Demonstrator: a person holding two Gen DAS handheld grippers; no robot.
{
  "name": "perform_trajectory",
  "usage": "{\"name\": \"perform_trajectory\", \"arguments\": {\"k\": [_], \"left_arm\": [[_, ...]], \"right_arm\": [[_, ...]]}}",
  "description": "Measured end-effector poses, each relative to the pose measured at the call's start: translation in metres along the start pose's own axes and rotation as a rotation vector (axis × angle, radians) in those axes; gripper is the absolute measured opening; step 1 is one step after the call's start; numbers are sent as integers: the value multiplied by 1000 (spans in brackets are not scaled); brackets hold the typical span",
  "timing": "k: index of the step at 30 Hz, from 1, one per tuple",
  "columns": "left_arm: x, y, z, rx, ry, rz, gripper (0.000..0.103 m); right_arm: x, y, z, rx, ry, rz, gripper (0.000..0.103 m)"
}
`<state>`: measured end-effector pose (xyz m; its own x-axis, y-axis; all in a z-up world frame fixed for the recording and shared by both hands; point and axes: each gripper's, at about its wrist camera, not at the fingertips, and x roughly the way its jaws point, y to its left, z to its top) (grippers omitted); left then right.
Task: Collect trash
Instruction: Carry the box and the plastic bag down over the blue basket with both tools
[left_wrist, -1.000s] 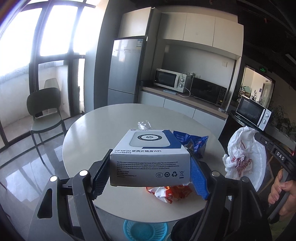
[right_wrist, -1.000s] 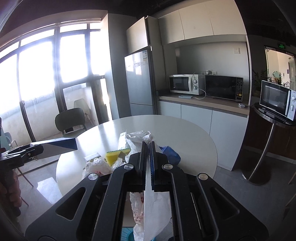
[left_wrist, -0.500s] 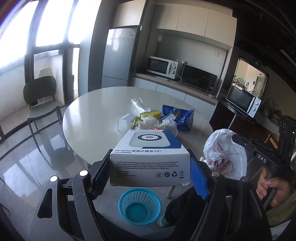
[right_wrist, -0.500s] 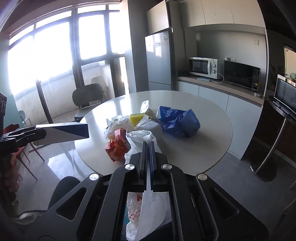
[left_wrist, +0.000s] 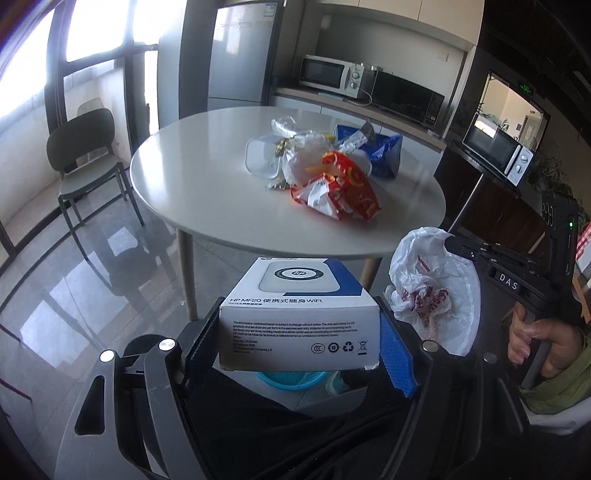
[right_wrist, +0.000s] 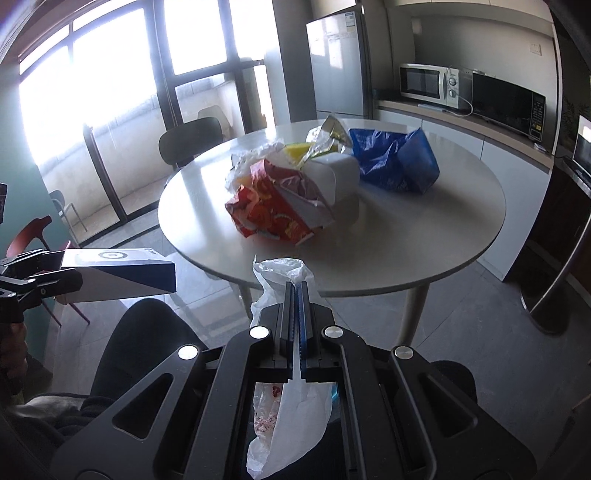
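Observation:
My left gripper (left_wrist: 297, 334) is shut on a white and blue cardboard box (left_wrist: 299, 314), its pads pressed on both sides; the box (right_wrist: 118, 273) also shows at the left of the right wrist view. A white plastic bag with red print (left_wrist: 432, 291) hangs at the right of the left wrist view, pinched in my right gripper (right_wrist: 295, 291), which is shut on the bag (right_wrist: 284, 417). Both are off the near edge of the round white table (left_wrist: 229, 206). A blue mesh basket (left_wrist: 291, 378) peeks out on the floor under the box.
A heap of trash lies on the table: a red and orange wrapper (right_wrist: 273, 210), a blue bag (right_wrist: 395, 162), a white container (right_wrist: 332, 177), and crumpled plastic (left_wrist: 303, 155). A dark chair (left_wrist: 85, 158) stands left. The person's legs (right_wrist: 147, 350) are below. Counter with microwaves behind.
Both grippers have sunk and drawn back from the table, pointing lower; the table now sits farther ahead. The basket has slid under the box. Both grips are unchanged.

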<state>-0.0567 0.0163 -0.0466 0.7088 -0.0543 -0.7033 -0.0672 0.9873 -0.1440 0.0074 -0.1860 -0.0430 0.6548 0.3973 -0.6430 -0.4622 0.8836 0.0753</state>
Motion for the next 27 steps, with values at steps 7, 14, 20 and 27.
{"name": "perform_trajectory", "arguments": {"k": [7,14,20,27], "left_arm": [[43,3,-25,-20,119,-23,75],[86,8,-40,-38,204,-25,75],[128,13,-58,-43,281,4,75],[156,17,-65,-75,349,6,75]], "right_arm": [[30,2,-24,4,71,16,1],[61,-4,-40,27,119,11,1],[91,-24,-57,121,149,-21,1],[130,-39,-74,181,188,-54,1]]}}
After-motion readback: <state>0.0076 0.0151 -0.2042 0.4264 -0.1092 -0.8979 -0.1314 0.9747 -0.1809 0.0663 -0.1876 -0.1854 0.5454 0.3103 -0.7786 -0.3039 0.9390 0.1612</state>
